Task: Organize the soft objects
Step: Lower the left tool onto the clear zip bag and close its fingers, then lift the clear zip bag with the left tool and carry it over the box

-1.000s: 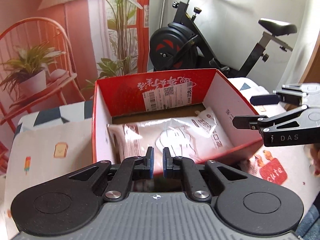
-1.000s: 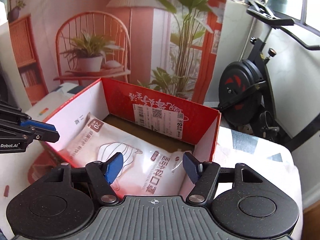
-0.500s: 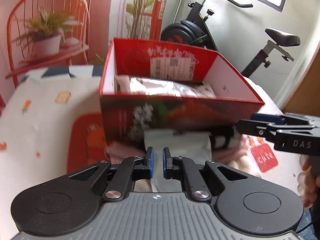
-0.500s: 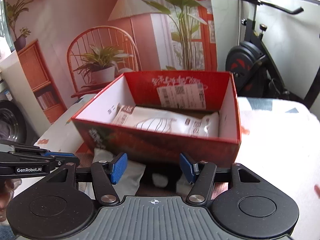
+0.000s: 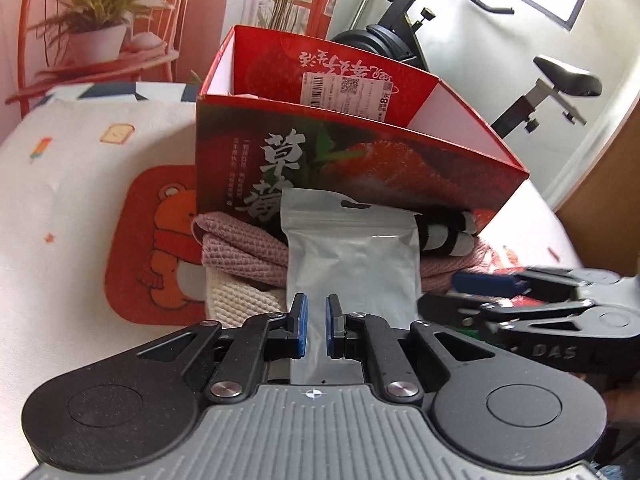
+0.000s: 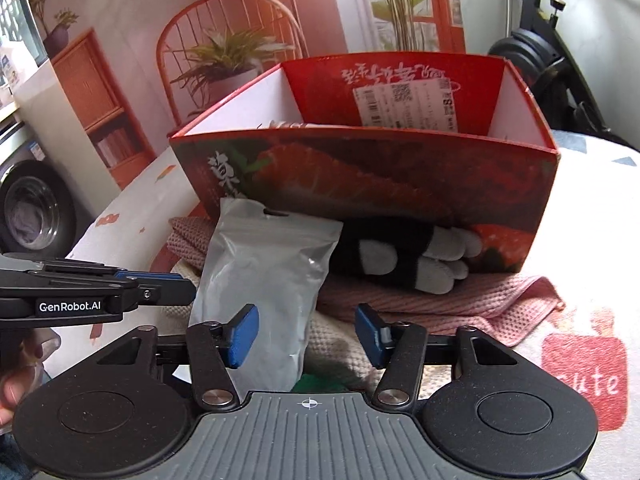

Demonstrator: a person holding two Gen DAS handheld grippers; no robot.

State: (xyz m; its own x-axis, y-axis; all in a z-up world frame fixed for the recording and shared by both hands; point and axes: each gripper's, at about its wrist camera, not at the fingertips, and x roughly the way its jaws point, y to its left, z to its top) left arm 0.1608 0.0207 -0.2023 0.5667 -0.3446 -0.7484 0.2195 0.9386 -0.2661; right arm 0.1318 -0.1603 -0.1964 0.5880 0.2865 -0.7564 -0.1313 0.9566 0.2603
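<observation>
**Inspector:** Lowered and drawn back since a second ago: no longer looking down into the red box [image 5: 360,160], now facing its front wall from table level. Contents out of sight from here.

**Assistant:** Left to right, please.

**Inspector:** Far left, bare tablecloth [image 5: 72,208] and bear mat [image 5: 160,240]. Next, cream knit cloth [image 5: 236,300] under pink towel [image 5: 240,248], both piled against the box front. On top, leaning on that wall, silver pouch [image 5: 352,256]. Right of it, black-and-white striped knit [image 5: 444,236], tucked between towel and box.

**Assistant:** Tools?

**Inspector:** Left gripper [image 5: 316,326]: pads drawn nearly together, slim gap, nothing pinched, lower end of pouch lying beyond. Right gripper [image 6: 306,334]: spread wide, hovering at the pouch's lower right edge, gripping nothing.

**Assistant:** Step in hand?

**Inspector:** Judged: picking up the pouch for the box. Recommend taking it with the spread right tool, squarely across the lower body, not by a corner. Slick film, likely to slip or fold. Advise lifting straight up before crossing the front wall, so as not to drag the towel or nudge the box. Keep the left tool clear of the path, or use it to steady the pile.
</observation>
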